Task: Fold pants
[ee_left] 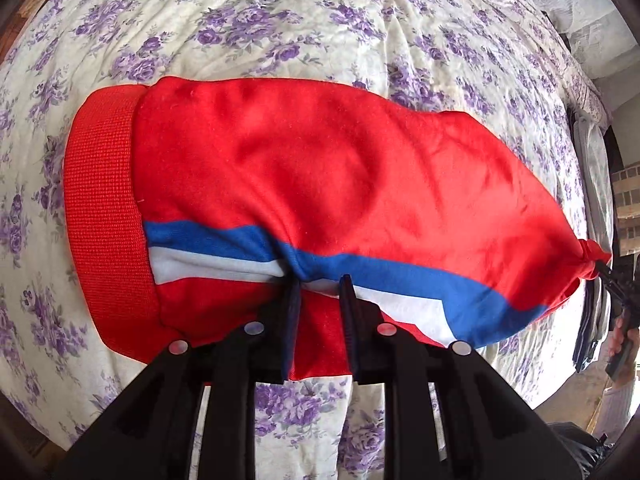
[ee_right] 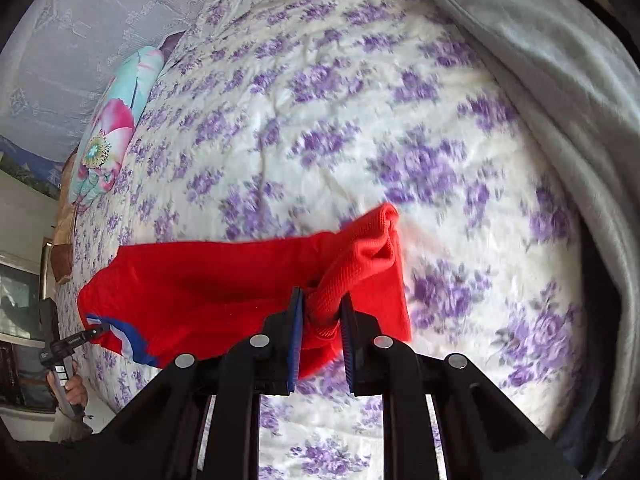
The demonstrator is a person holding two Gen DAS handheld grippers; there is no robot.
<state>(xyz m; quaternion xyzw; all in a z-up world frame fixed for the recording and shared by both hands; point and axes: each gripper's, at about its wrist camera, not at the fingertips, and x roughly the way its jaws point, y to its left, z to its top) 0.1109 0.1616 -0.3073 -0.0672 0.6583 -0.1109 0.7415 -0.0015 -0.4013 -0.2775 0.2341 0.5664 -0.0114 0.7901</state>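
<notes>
The red pants (ee_left: 320, 184) with a blue and white side stripe are held stretched above the bed between both grippers. My left gripper (ee_left: 320, 284) is shut on the striped edge of the fabric. My right gripper (ee_right: 322, 300) is shut on a bunched ribbed red band of the pants (ee_right: 200, 280). In the left wrist view the right gripper (ee_left: 612, 280) shows at the far right end of the pants. In the right wrist view the left gripper (ee_right: 86, 336) shows at the far left end by the stripe. A ribbed cuff (ee_left: 104, 220) shows at the left.
The bed has a white cover with purple flowers (ee_left: 280, 32). A grey blanket (ee_right: 560, 80) lies along the right in the right wrist view. A floral pillow (ee_right: 112, 128) rests at the far left. Folded grey clothes (ee_left: 592, 200) lie at the bed's right edge.
</notes>
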